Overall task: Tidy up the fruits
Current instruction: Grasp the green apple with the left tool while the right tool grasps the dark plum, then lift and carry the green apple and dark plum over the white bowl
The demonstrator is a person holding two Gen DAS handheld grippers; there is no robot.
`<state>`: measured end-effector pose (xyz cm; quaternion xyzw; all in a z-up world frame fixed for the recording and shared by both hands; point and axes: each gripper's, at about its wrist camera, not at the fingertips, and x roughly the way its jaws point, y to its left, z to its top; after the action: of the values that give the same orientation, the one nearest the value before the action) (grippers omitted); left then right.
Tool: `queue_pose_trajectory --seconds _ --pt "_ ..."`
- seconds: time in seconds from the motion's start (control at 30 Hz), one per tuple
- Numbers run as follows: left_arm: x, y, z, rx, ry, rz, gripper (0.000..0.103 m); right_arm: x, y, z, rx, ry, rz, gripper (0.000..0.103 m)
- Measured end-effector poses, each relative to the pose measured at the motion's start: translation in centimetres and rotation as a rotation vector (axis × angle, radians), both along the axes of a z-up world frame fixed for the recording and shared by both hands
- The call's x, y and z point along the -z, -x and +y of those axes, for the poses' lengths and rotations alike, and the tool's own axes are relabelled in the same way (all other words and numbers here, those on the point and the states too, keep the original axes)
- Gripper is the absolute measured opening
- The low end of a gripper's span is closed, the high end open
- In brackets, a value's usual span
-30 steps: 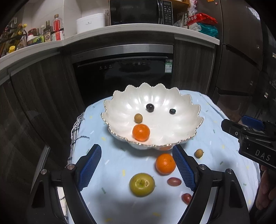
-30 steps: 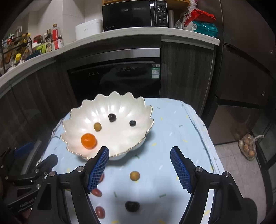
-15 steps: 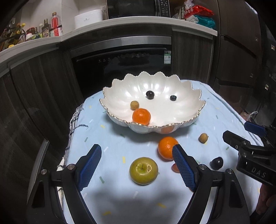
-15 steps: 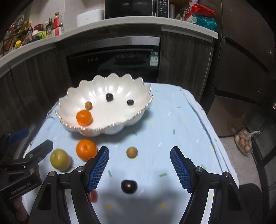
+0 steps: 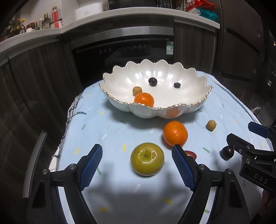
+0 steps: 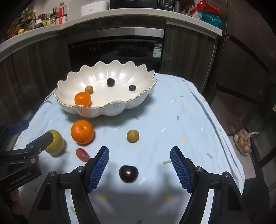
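Note:
A white scalloped bowl (image 5: pixel 189 106) (image 6: pixel 138 101) holds a small orange (image 5: pixel 144 99), a tan longan (image 5: pixel 137 90) and two dark berries. On the blue cloth lie a green apple (image 5: pixel 147 158) (image 6: pixel 57 143), an orange (image 5: pixel 175 133) (image 6: pixel 82 131), a red grape (image 6: pixel 82 154), a longan (image 6: pixel 132 136) (image 5: pixel 211 125) and a dark plum (image 6: pixel 128 173) (image 5: pixel 227 152). My left gripper (image 5: pixel 137 165) is open with the apple between its fingers. My right gripper (image 6: pixel 139 167) is open with the plum between its fingers.
The cloth-covered table (image 6: pixel 189 131) ends at the right, with a bag of produce on the floor (image 6: pixel 244 143) beyond. A dark oven (image 5: pixel 124 51) and cabinets stand behind the table. A counter with bottles (image 6: pixel 51 15) and a microwave is above.
Both grippers have pulled back and lowered toward the table's near side. The apple now sits between the left fingers and the plum between the right fingers. No fruit moved.

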<state>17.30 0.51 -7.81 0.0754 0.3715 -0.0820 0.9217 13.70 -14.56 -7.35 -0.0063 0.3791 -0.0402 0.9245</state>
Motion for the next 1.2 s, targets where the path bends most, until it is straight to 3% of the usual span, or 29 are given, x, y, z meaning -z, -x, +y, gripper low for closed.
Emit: queue_pose_trajectory --seconds 0.47,0.83,1.03,1.2 --pt "1.8 -0.8 -0.5 0.017 -0.006 0.056 0.066 2.8 -0.6 -0.4 -0.003 -0.04 0.087 0.073" --pt "2.5 -1.1 -0.8 0.034 0.008 0.09 0.049 4.0 -0.9 -0.2 -0.027 -0.067 0.136 0.046" --pt "2.3 -1.1 -0.7 0.031 0.018 0.099 0.048 4.0 -0.8 0.4 -0.06 -0.058 0.131 0.03" --pt "2.3 -1.1 -0.7 0.031 0.019 0.097 0.048 3.9 -0.8 0.5 -0.066 -0.058 0.128 0.029"
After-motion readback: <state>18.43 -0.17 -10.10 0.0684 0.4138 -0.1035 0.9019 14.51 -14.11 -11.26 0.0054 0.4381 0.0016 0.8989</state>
